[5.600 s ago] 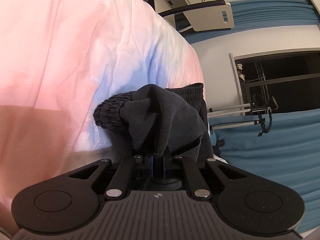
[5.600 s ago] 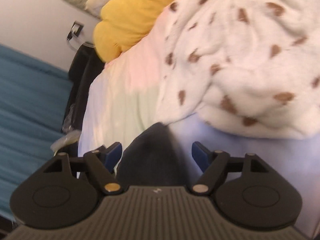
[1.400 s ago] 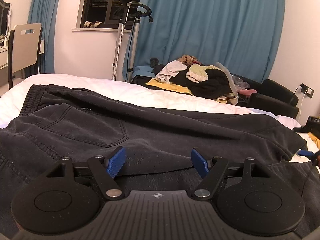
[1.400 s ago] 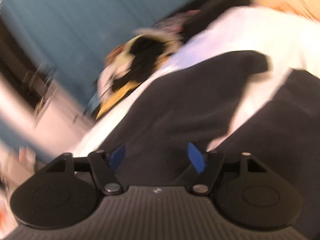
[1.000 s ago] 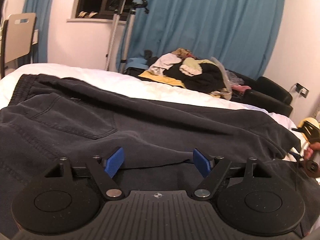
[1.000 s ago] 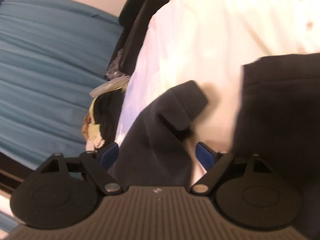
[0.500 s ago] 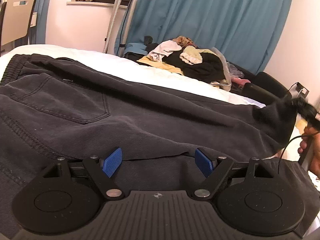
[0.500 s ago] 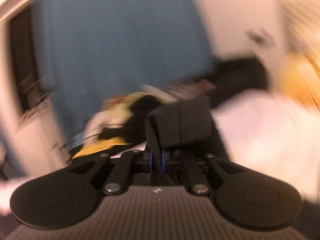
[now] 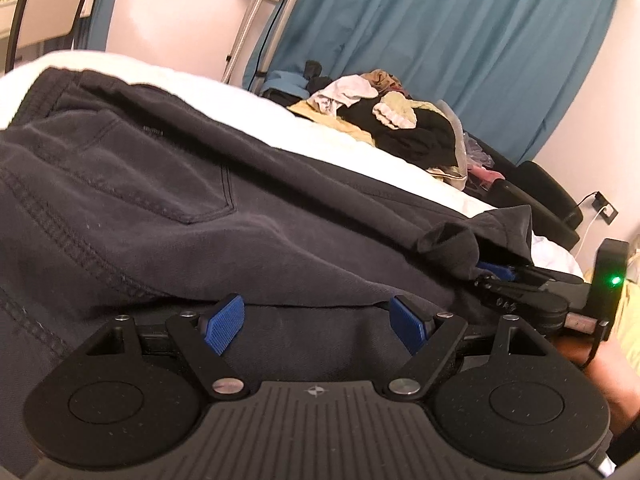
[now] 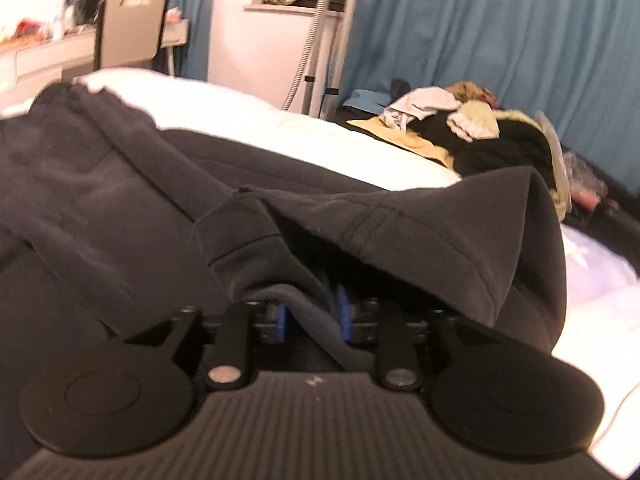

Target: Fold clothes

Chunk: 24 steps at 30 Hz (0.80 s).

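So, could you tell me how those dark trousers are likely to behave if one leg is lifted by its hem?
The dark trousers will probably hang limp: the hem droops and creases around the right gripper. The thick stitched cloth looks fairly heavy, so it should drag. Pinched cloth may slip.

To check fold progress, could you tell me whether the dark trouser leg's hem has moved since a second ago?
Yes: the dark trouser leg's hem has moved from the white bed onto the trousers' upper part, carried by the right hand-held gripper.

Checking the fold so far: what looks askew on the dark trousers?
The leg cuff near the right hand-held gripper is bunched and curled over rather than flat on the dark trousers.
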Tool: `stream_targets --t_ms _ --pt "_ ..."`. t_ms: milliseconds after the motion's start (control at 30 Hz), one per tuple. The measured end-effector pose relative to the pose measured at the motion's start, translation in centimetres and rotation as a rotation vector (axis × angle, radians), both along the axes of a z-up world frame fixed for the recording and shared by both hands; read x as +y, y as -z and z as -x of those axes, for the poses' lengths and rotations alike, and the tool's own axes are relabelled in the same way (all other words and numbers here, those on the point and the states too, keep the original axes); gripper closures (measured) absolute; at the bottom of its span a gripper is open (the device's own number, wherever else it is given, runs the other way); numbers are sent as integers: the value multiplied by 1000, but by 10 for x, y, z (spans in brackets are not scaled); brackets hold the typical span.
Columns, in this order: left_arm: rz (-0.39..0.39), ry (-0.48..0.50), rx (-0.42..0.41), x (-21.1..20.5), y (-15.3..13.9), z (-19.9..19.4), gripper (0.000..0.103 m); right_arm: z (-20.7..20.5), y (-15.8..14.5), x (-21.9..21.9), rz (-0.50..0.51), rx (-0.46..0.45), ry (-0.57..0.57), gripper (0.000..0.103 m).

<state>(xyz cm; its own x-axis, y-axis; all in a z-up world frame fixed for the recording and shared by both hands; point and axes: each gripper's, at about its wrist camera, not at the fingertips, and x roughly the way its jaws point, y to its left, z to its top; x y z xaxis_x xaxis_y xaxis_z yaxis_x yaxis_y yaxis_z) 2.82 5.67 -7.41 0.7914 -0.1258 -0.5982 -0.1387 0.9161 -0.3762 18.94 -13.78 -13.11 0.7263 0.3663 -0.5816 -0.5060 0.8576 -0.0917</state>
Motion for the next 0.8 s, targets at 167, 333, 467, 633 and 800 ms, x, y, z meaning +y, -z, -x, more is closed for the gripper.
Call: stream_targets --t_ms 167,333,467,633,800 --pt "38 -6 14 3 3 -2 20 7 -21 -40 -315 77 218 15" --pt "39 -4 17 1 4 -1 20 7 -30 -90 -735 191 385 15" --pt "36 -2 19 0 5 -2 20 1 -20 -113 -924 295 469 16" --pt "40 -5 25 -1 5 -1 20 -1 -9 -126 -1103 358 502 49" --pt "47 -6 26 0 5 1 20 -9 -36 -136 -1005 185 549 98"
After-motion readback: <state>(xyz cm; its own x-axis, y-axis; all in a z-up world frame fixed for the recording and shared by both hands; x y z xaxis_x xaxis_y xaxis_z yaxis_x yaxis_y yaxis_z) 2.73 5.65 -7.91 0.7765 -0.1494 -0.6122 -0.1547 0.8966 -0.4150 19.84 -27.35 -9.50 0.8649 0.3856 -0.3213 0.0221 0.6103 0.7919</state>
